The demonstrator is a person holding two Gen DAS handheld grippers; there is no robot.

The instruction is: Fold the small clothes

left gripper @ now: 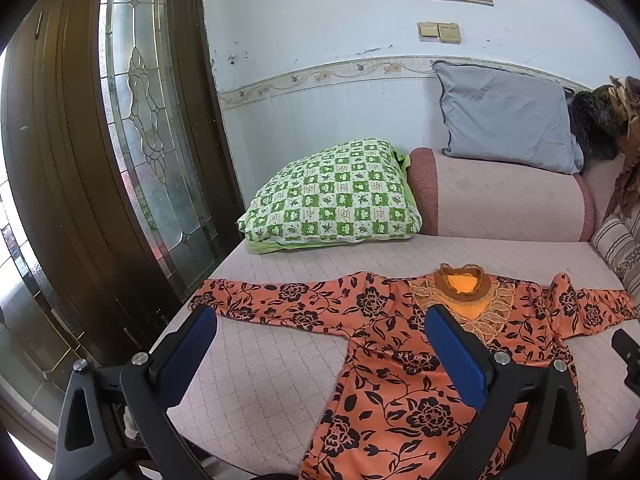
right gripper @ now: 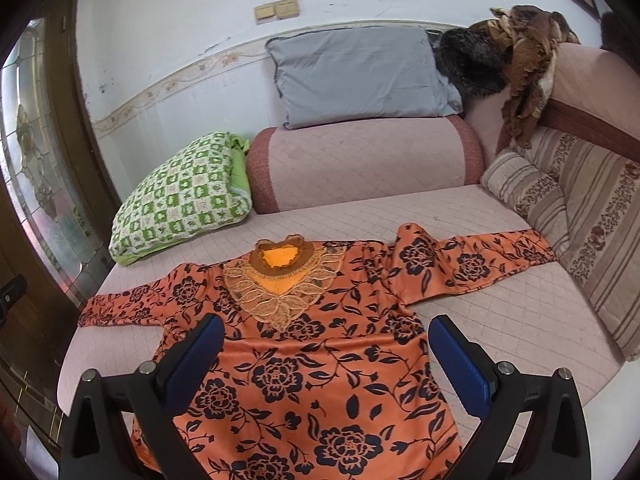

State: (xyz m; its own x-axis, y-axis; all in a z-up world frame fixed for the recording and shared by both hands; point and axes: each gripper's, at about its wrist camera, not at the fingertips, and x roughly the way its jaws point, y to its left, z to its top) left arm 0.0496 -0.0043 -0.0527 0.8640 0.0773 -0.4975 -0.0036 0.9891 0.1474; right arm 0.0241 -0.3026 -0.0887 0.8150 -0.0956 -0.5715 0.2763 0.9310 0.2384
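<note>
An orange blouse (left gripper: 384,360) with black flowers lies flat and face up on the pink sofa seat (left gripper: 264,368), both long sleeves spread out sideways. Its lace collar (right gripper: 280,276) points toward the sofa back. My left gripper (left gripper: 320,344) hovers open over the blouse's left side and left sleeve (left gripper: 272,300), holding nothing. My right gripper (right gripper: 324,356) hangs open above the blouse (right gripper: 304,376) body, also with nothing in it. The right sleeve (right gripper: 476,260) reaches toward the striped cushion, slightly bunched at the shoulder. A black part of the right gripper shows at the edge (left gripper: 628,360) of the left wrist view.
A green checked pillow (left gripper: 332,196) and a grey pillow (right gripper: 360,76) rest by the pink bolster (right gripper: 360,164). A striped cushion (right gripper: 580,220) and brown cloth (right gripper: 528,60) sit at the right. A dark wooden door with glass (left gripper: 132,140) stands left of the sofa.
</note>
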